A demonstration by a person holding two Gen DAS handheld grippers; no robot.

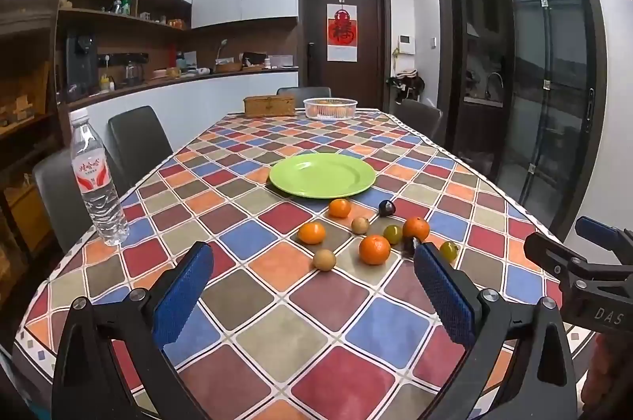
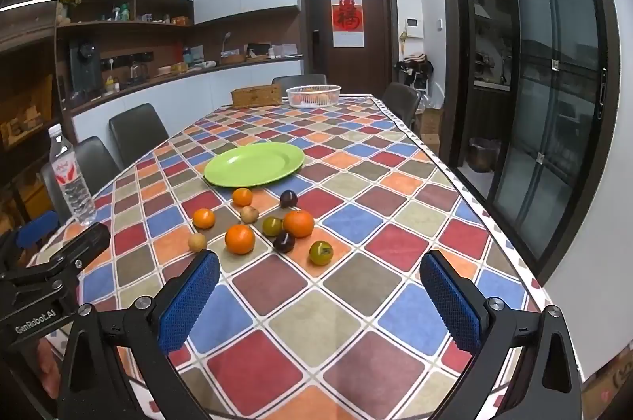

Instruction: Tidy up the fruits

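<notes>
Both left tongs and right tongs hang spread and empty, low in frame; fruits lie loose at centre, near the bare green plate for sorting.

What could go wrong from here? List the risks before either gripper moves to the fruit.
1. The fruits are round and lie loose on the flat tablecloth; a nudge from a finger could send one rolling, such as the green fruit nearest the right gripper.
2. The cluster is tight: the dark plum touches the orange, so grabbing one may push its neighbour.
3. The water bottle stands upright near the table edge, beside the left gripper, and could tip.
</notes>
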